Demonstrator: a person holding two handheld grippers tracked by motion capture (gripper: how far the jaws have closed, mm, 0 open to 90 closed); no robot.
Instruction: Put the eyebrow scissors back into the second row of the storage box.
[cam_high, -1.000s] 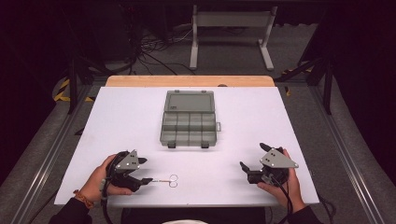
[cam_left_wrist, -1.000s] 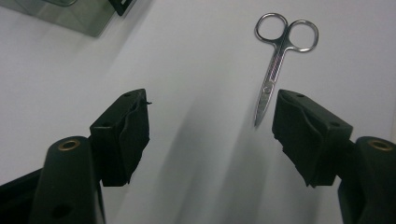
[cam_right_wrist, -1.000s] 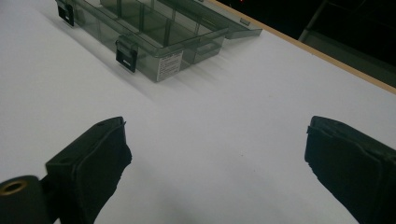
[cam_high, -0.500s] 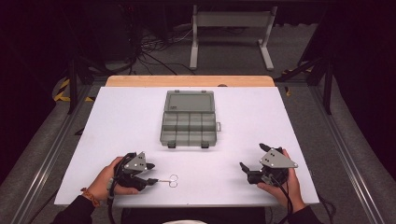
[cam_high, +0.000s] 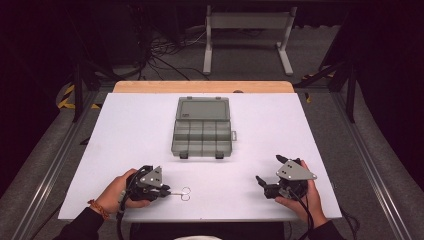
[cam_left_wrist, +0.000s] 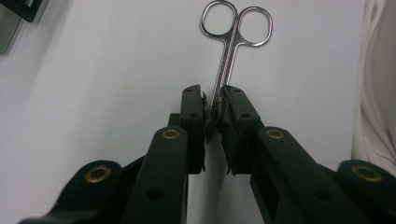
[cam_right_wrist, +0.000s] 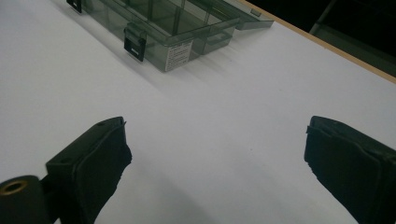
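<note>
Small steel scissors (cam_left_wrist: 228, 56) lie on the white table, finger rings pointing away from my left gripper (cam_left_wrist: 215, 105). Its two jaws are shut on the scissors' blade end. In the high view the scissors (cam_high: 182, 193) sit near the table's front edge at the left, with the left gripper (cam_high: 162, 191) held by a hand just left of them. My right gripper (cam_high: 263, 182) rests at the front right, jaws wide apart with nothing between them (cam_right_wrist: 215, 154). An open grey compartment box (cam_high: 203, 128) lies in the middle of the table.
The box (cam_right_wrist: 173, 23) has two black latches facing the front and its lid laid open toward the back. A wooden strip (cam_high: 202, 86) edges the table's far side. Cables and a metal stand (cam_high: 247, 30) are on the floor beyond.
My left gripper has moved right along the front edge to the scissors and closed on their blade end. The right gripper has stayed put.
</note>
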